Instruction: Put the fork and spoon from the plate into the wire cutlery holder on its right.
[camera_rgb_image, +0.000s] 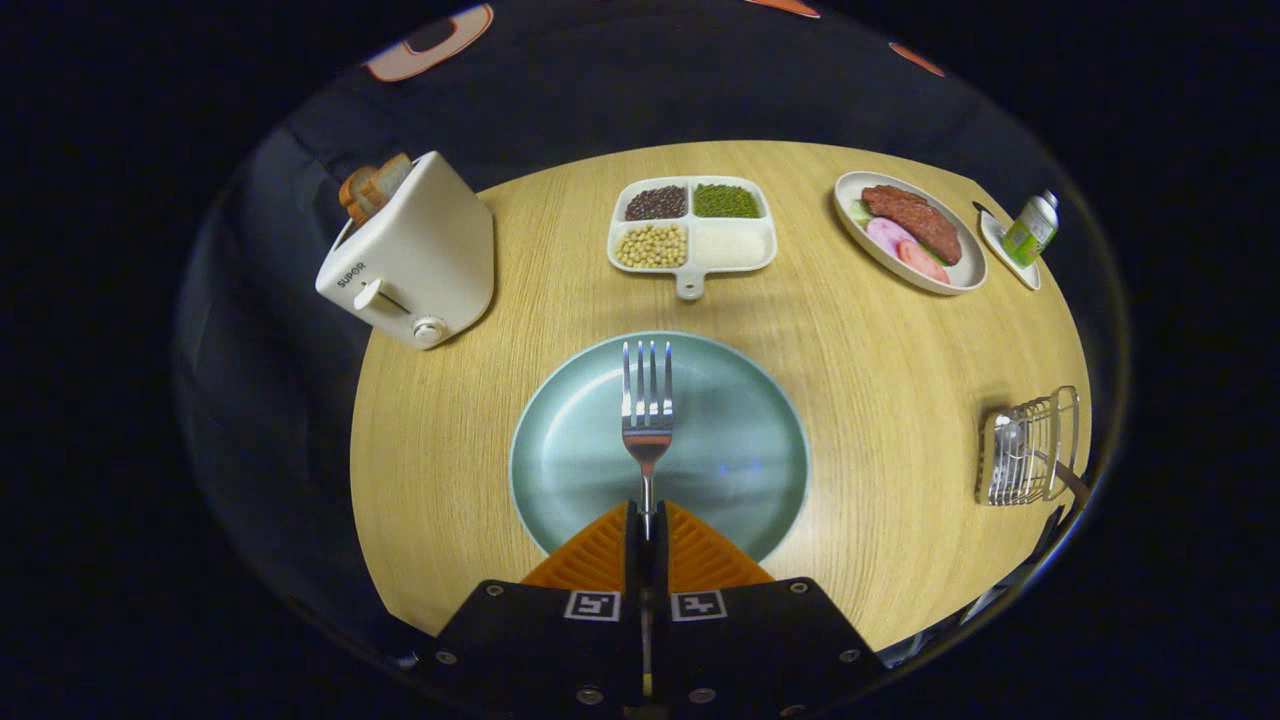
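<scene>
I can read one word, "SUPOR", printed in dark capitals on the front face of the white toaster, just above its lever. The small green bottle well across the table from the toaster carries a label, but its print is too small for me to read

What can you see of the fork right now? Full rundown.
The fork looks like shiny metal, with four straight tines and a narrow neck running into a thin handle. It points straight ahead from the claw, tines farthest away, over the middle of the pale green plate. Both orange fingers are closed on its handle, which hides the rear of it. Whether the tines rest on the plate or hang above it cannot be told.
</scene>
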